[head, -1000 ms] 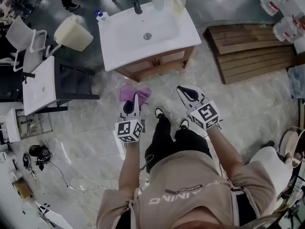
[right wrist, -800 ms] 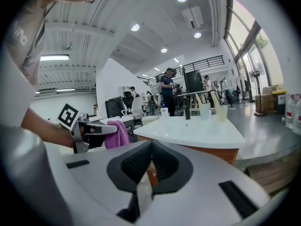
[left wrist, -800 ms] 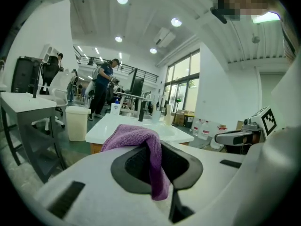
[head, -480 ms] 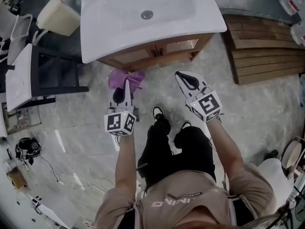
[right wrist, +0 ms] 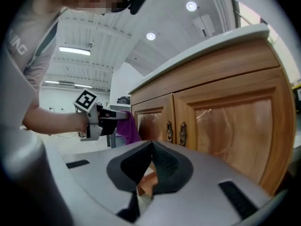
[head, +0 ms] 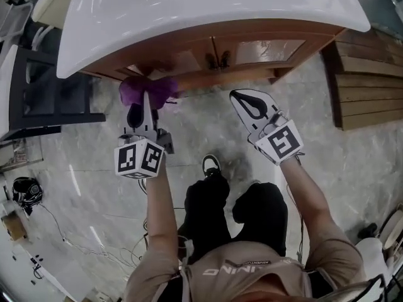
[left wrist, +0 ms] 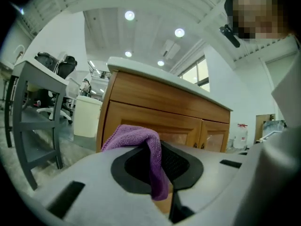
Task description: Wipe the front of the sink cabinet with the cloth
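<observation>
The wooden sink cabinet [head: 214,52] stands under a white sink top [head: 189,11]. My left gripper [head: 142,102] is shut on a purple cloth [head: 146,90], which it holds against or just short of the cabinet's left door. In the left gripper view the cloth [left wrist: 143,142] hangs over the jaws of that gripper [left wrist: 160,166], with the cabinet [left wrist: 155,105] right behind. My right gripper [head: 242,99] is shut and holds nothing, a little in front of the right door. The right gripper view shows this gripper [right wrist: 149,168], the two door handles [right wrist: 175,132] and the cloth [right wrist: 126,126].
A dark grey stand [head: 56,99] is left of the cabinet. A wooden pallet [head: 371,87] lies at the right. Cables and a headset [head: 25,190] lie on the marble floor at the left. A pale bin [left wrist: 87,117] is beyond the cabinet's left side.
The person has stepped closer, so the cabinet now fills the top of the head view. My left gripper has carried the cloth forward to the left door. The right gripper has come forward with it.
</observation>
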### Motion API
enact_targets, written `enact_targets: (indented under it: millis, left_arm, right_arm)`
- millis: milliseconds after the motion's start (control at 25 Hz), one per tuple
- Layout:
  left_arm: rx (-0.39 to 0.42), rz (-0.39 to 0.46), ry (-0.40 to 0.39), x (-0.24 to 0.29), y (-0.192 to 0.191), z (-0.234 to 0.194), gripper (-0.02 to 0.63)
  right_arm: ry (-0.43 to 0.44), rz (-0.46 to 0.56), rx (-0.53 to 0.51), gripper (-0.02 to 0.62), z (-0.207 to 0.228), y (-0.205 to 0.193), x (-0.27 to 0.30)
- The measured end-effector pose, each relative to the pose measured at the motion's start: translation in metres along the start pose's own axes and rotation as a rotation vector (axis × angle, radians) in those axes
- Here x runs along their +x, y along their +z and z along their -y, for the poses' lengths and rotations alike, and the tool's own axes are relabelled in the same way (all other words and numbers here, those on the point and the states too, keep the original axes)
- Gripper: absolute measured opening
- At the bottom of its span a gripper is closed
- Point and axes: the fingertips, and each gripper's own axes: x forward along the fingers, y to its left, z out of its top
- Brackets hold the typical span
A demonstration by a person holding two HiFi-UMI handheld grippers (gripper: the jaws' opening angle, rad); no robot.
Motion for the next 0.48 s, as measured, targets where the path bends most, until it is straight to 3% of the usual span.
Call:
enact_targets:
  millis: [120, 280, 480]
  left_arm:
    - [0.048, 0.066, 0.005, 0.009, -0.004, -0.014, 0.037]
    - [0.086, 0.159, 0.043, 0.012, -0.002, -0.032, 0.037]
    - [0.115, 0.209, 0.078, 0.008, 0.014, -0.044, 0.037]
  right_arm:
    - [0.05, 0.116, -0.005, 0.011, -0.007, -0.004, 0.017]
    - [0.113, 0.159, -0.062, 0.011, -0.01, -0.021, 0.034]
    - [0.157, 0.098, -0.216, 0.011, -0.025, -0.039, 0.037]
